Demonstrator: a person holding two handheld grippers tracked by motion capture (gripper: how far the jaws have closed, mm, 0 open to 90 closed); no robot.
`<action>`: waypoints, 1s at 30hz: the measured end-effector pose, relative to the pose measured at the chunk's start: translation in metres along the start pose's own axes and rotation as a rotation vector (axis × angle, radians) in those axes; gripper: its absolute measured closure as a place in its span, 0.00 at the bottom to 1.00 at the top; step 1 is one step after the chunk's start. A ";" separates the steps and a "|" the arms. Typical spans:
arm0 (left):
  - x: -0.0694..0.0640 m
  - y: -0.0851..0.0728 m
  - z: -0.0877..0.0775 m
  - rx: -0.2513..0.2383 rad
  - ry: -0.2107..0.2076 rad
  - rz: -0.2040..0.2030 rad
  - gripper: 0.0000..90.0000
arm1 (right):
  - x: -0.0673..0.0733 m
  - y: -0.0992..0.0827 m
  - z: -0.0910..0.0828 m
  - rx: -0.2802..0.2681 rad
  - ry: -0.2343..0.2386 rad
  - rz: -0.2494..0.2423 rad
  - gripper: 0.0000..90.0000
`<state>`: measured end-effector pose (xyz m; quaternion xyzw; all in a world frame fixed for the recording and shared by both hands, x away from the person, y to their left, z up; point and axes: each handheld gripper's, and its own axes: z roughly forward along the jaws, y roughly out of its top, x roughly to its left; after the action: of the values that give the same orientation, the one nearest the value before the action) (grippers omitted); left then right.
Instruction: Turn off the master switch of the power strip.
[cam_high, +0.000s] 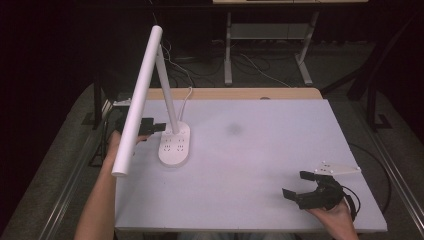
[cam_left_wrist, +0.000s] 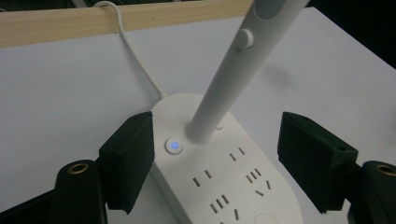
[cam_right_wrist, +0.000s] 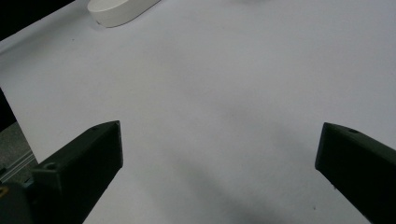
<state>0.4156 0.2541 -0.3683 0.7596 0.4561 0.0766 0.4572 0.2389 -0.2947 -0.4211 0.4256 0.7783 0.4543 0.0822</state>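
White table (cam_high: 260, 165) bears lamp base (cam_left_wrist: 233, 182) between left gripper (cam_left_wrist: 217, 158) jaws.

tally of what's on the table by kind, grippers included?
Desk lamp on socket base: 1
Grippers: 2, left gripper at the base, right gripper over bare table
Total: 3

Smooth white plastic lamp (cam_left_wrist: 219, 158); matt table (cam_high: 260, 150).
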 end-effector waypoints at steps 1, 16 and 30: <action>0.001 0.000 0.000 -0.002 0.000 -0.011 0.30 | 0.000 0.000 0.000 -0.001 0.001 -0.001 0.00; 0.021 -0.004 0.005 -0.026 -0.006 -0.110 0.42 | -0.002 0.000 -0.002 0.000 0.001 0.002 0.00; 0.025 -0.006 0.015 -0.006 -0.026 -0.093 0.58 | -0.003 -0.001 -0.004 -0.010 -0.010 0.008 0.00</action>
<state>0.4346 0.2645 -0.3892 0.7371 0.4847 0.0468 0.4686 0.2382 -0.2997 -0.4203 0.4304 0.7740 0.4564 0.0864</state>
